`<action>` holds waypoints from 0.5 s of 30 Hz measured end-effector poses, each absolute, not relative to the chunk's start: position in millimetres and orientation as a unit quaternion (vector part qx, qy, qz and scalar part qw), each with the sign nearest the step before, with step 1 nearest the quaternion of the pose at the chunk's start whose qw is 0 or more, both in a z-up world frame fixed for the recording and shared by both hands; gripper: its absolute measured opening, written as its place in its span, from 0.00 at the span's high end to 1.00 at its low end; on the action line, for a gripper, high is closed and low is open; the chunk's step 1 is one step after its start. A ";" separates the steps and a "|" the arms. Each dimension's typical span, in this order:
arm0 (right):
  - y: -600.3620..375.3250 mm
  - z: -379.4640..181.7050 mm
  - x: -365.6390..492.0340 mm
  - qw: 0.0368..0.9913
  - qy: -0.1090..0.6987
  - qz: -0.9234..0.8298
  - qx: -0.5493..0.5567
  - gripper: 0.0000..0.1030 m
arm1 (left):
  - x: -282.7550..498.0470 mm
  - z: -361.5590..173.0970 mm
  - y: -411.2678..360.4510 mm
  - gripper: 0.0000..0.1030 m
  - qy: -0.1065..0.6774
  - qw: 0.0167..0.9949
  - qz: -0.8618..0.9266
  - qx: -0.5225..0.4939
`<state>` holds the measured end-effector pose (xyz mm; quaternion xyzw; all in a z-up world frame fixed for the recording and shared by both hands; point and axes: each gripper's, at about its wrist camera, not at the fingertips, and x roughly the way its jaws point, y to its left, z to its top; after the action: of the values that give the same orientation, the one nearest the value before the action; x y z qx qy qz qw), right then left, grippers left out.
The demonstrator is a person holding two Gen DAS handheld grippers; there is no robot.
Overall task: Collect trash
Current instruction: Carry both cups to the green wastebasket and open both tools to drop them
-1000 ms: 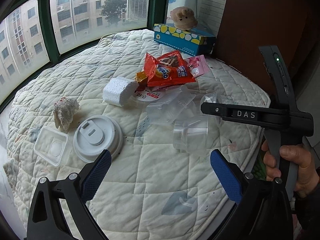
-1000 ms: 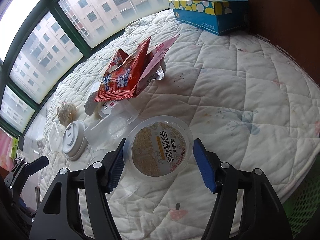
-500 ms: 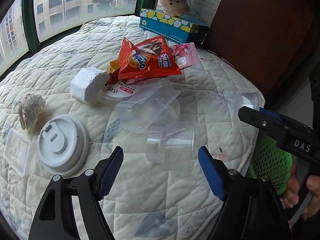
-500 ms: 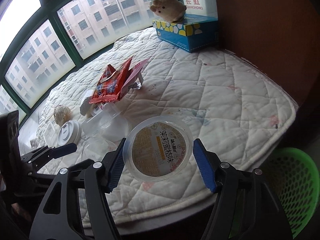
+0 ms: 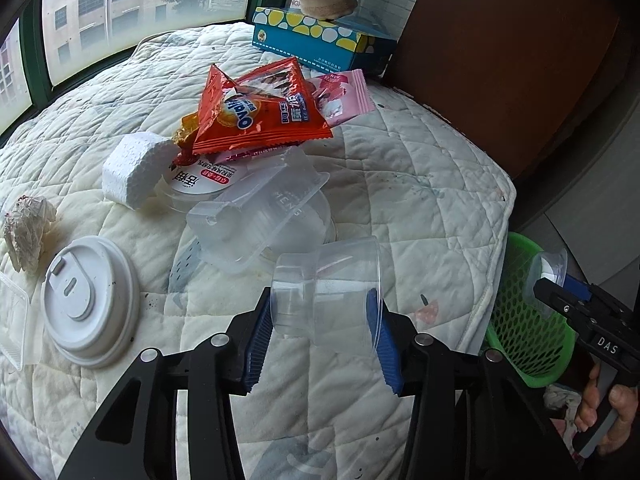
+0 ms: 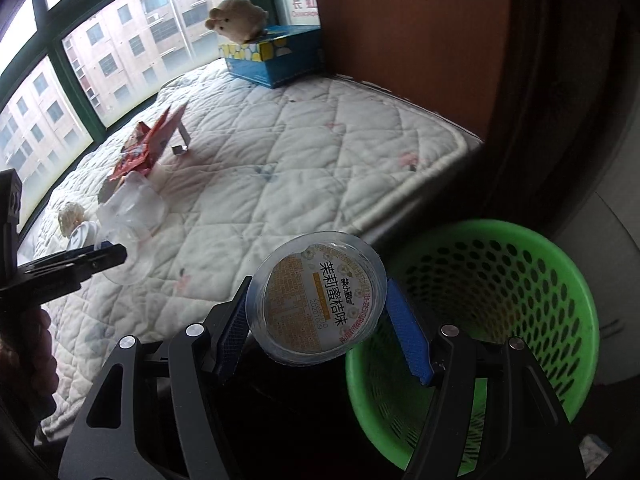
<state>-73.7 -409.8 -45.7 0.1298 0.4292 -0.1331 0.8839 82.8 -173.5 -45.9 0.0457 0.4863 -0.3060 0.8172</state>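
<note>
Right gripper (image 6: 318, 326) clamped on lidded jelly cup (image 6: 316, 300), at green basket (image 6: 500, 320) rim: carry over opening before release. Left gripper (image 5: 320, 330), jaws just closing, pads touching clear cup (image 5: 326, 288) on quilt (image 5: 420, 208): squeeze gently, thin plastic buckles.

"DAS" on right claw (image 5: 560, 280); "Ovaltine" on orange wrapper (image 5: 260, 116); "HENG" on clear tray (image 5: 260, 216)

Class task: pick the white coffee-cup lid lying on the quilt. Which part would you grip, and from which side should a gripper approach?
Grip the white lid across its outer rim, coming from above with one finger on each side. It lies flat on the quilt, so only the rim offers edges; the raised centre looks too shallow to pinch.
</note>
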 end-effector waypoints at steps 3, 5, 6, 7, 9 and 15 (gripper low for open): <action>-424.1 -56.9 -88.6 0.873 0.440 -0.157 0.141 0.36 | 75.5 -41.7 -171.1 0.56 0.486 0.817 -0.308 0.044; -432.8 -64.9 -97.6 0.865 0.449 -0.172 0.144 0.36 | 69.3 -36.6 -169.4 0.56 0.484 0.816 -0.313 0.039; -437.0 -69.2 -101.6 0.861 0.453 -0.179 0.144 0.36 | 66.3 -33.8 -169.5 0.56 0.483 0.815 -0.316 0.038; -440.6 -73.5 -105.1 0.858 0.458 -0.185 0.143 0.36 | 62.4 -30.3 -170.7 0.56 0.481 0.815 -0.321 0.038; -447.5 -81.4 -112.1 0.852 0.464 -0.197 0.143 0.36 | 53.3 -22.7 -175.3 0.56 0.473 0.815 -0.332 0.044; -465.1 -93.3 -125.7 0.843 0.470 -0.211 0.154 0.36 | 30.7 -5.7 -208.1 0.56 0.456 0.806 -0.372 0.063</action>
<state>-125.7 -465.1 -93.3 0.1539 0.4704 -0.2110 0.8429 30.7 -208.1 -5.7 0.0634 0.4556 -0.3715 0.8065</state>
